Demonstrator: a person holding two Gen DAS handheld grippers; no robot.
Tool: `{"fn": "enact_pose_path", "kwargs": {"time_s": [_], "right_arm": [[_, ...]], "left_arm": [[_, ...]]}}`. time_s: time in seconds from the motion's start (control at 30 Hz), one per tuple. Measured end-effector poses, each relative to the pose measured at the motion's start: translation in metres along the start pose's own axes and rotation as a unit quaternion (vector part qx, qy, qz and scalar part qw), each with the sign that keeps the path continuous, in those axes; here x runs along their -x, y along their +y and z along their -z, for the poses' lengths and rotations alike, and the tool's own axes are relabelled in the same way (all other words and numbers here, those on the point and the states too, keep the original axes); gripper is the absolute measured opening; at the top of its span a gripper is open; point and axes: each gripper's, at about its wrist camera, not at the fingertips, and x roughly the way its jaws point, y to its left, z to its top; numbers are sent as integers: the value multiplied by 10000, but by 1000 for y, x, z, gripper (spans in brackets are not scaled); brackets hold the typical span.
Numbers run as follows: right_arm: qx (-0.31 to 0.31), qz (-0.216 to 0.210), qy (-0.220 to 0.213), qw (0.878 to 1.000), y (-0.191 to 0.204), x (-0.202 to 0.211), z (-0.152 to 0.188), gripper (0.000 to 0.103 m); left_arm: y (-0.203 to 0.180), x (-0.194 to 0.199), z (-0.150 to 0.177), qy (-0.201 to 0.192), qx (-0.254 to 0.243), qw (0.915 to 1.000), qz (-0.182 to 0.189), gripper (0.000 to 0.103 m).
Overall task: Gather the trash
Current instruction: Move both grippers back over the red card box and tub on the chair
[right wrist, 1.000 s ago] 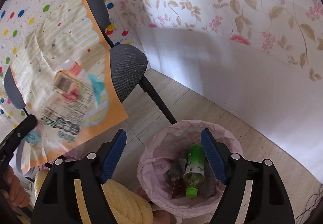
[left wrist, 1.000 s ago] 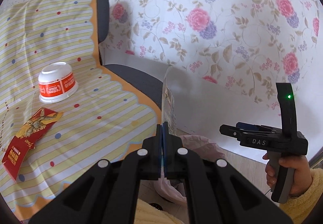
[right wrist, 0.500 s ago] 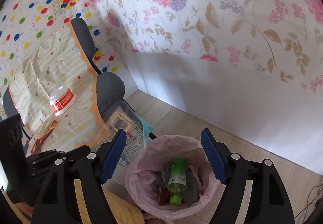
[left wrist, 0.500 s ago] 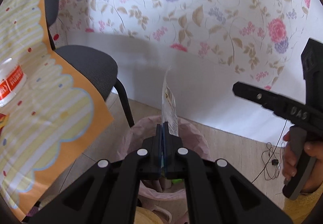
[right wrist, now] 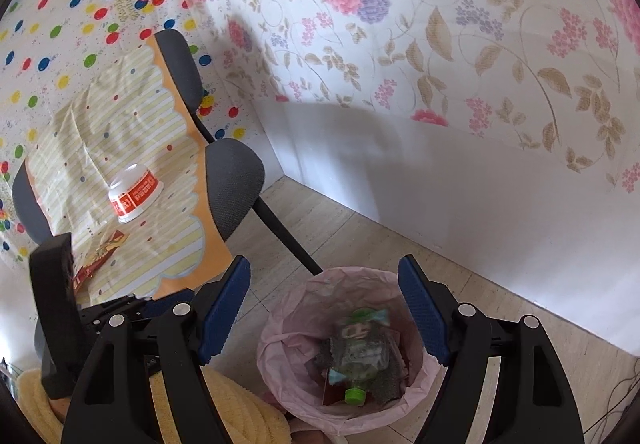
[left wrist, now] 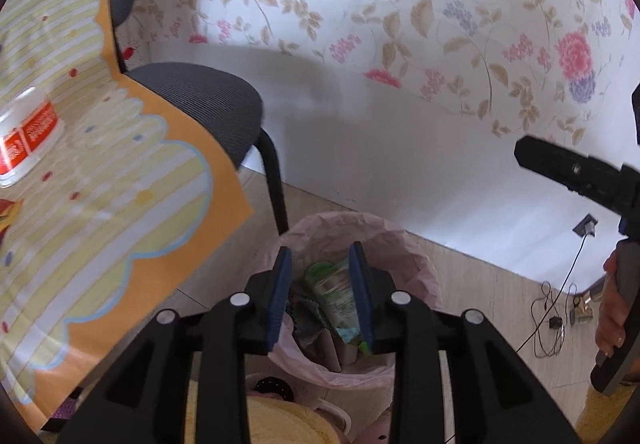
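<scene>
The clear wrapper (right wrist: 366, 348) lies in the pink-lined bin (right wrist: 280, 356), atop a green bottle (right wrist: 356, 394). The left gripper (left wrist: 320, 294) is opening, nothing between its jaws; the right gripper (right wrist: 324, 308) hangs wide, empty. Risk: a careless swing could tip the light bin. Only the right view fully shows the upturned cup (right wrist: 135, 192) and red packet (right wrist: 100, 256) left on the table.

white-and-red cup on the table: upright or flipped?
Flipped. The cup rests on its wide rim with the narrower base up, on the striped tablecloth, beside the red wrapper.
</scene>
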Motion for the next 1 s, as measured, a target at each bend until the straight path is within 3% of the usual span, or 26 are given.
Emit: {"fn": "enact_pose_path", "kwargs": {"time_s": [0.23,0.4,0.47,0.6,0.67,0.77,1.0], "right_arm": [[376,-403,-9,9985,47,-6,-12,76],[777,-822,137,9935,100,-25,-20,76],[947,-1007,194,9902,124,-33,-23,76],[1386,-1338,299,9808,178,-47,-25,76],[1524,-1472,337,9767,198,-51,-25,76],[1697,-1661,424,9705,226,-60,-22,76],[1891,-1750,701,9637,266,-83,-12,76]], "left_arm": [[46,59,2,-407,411,9966,-583,28],[94,112,12,-705,831,9863,-1242,31],[113,133,18,-850,971,9795,-1546,45],[152,167,35,-1043,1177,9610,-2274,59],[174,175,48,-987,1243,9501,-2686,60],[199,171,68,-719,1291,9405,-3059,60],[220,140,90,-283,1229,9444,-3037,60]]}}
